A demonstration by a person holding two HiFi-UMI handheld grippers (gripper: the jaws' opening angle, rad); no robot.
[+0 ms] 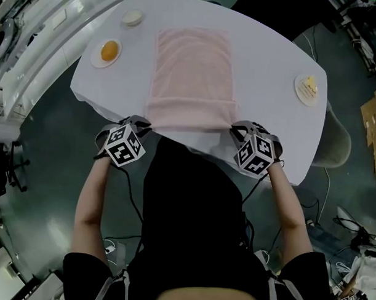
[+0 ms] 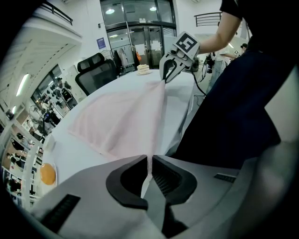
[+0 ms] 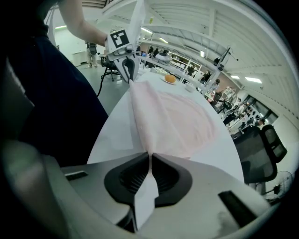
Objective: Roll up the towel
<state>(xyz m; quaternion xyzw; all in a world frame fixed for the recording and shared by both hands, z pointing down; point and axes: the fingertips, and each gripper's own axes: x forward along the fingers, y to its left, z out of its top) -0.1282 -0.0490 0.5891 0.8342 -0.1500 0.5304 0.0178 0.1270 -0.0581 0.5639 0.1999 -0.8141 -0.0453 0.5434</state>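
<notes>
A pale pink towel point(image 1: 192, 72) lies lengthwise on the white table point(image 1: 269, 124), its near end turned over into a narrow fold. My left gripper point(image 1: 141, 124) is shut on the towel's near left corner point(image 2: 154, 112), the cloth pinched thin between its pads. My right gripper point(image 1: 237, 129) is shut on the near right corner point(image 3: 149, 116) in the same way. Each gripper view shows the other gripper point(image 2: 169, 72) point(image 3: 127, 70) at the far end of the taut folded edge.
A plate with an orange food item point(image 1: 108, 51) and a small white dish point(image 1: 131, 17) sit at the table's far left. Another plate with yellow food point(image 1: 308, 89) is at the right. Office chairs point(image 2: 96, 70) stand beyond the table. The person's dark torso is close to the near edge.
</notes>
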